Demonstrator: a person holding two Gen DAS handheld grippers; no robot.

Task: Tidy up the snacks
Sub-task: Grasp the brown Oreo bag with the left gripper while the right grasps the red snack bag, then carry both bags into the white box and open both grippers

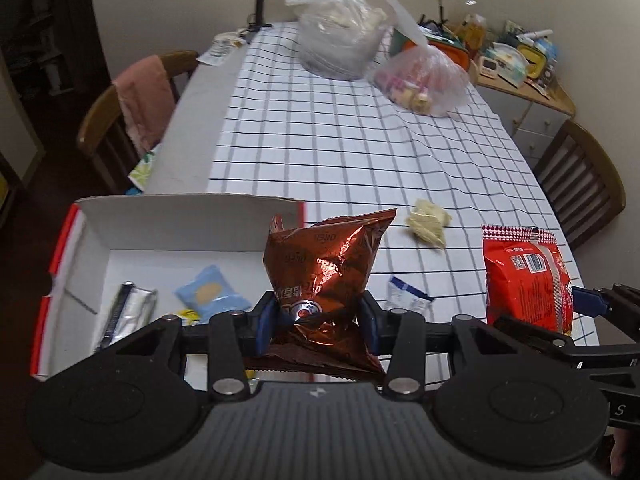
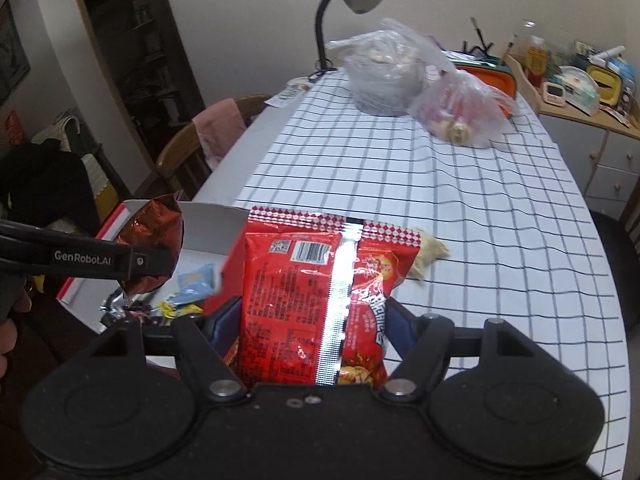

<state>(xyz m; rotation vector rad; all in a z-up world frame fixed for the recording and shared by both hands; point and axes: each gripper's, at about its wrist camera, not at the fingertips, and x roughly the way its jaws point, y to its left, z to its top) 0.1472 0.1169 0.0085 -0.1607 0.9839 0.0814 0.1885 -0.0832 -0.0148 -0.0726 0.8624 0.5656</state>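
Observation:
My left gripper [image 1: 318, 320] is shut on a crinkled brown foil snack bag [image 1: 326, 268], held up above the near edge of a white cardboard box [image 1: 180, 220] with red outer sides. Inside the box lie a light-blue packet [image 1: 210, 292], a silver wrapper [image 1: 132, 308] and a yellow wrapper. My right gripper [image 2: 308, 320] is shut on a red snack bag [image 2: 316, 300], held upright with its barcode side toward the camera. In the right wrist view the left gripper [image 2: 156, 260] holds the brown bag [image 2: 154, 232] over the box [image 2: 208, 228].
A crumpled pale-yellow wrapper [image 1: 428, 222] and a small white-and-blue packet [image 1: 406, 296] lie on the checked tablecloth [image 1: 340, 140]. Two clear plastic bags [image 1: 340, 36] stand at the far end beside a desk lamp [image 2: 344, 0]. Wooden chairs [image 1: 120, 116] flank the table; a cluttered sideboard [image 2: 580, 92] stands right.

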